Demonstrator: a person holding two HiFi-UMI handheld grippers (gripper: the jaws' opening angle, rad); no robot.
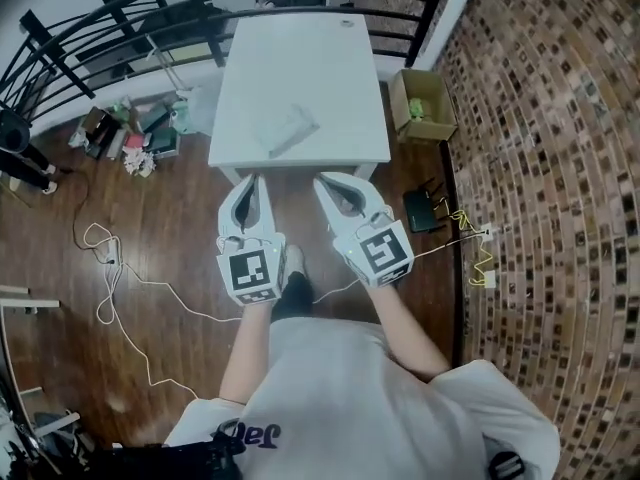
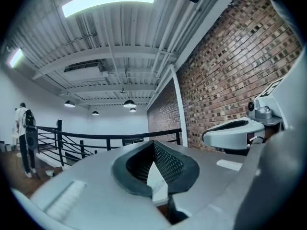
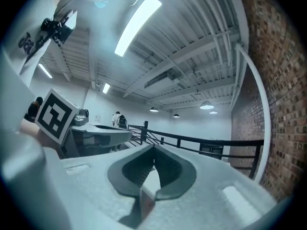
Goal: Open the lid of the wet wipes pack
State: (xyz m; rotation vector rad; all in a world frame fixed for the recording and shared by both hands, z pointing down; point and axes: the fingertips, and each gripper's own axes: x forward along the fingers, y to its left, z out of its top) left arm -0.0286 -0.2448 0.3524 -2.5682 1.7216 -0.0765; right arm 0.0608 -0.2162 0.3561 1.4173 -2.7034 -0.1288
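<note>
From the head view, the white counter (image 1: 300, 58) stands against a black railing (image 1: 120, 18). The wet wipes pack (image 1: 288, 128) lies flat on the counter, towards its near edge. The left tongs (image 1: 250, 183) and right tongs (image 1: 328, 183) hover side by side just short of that edge, clear of the pack. A cardboard box (image 1: 422, 106) sits on the floor to the right of the counter.

In the left gripper view, the left tongs (image 2: 154, 145) are pressed together with nothing between them.

In the right gripper view, the right tongs (image 3: 153, 150) are likewise closed and empty.
</note>
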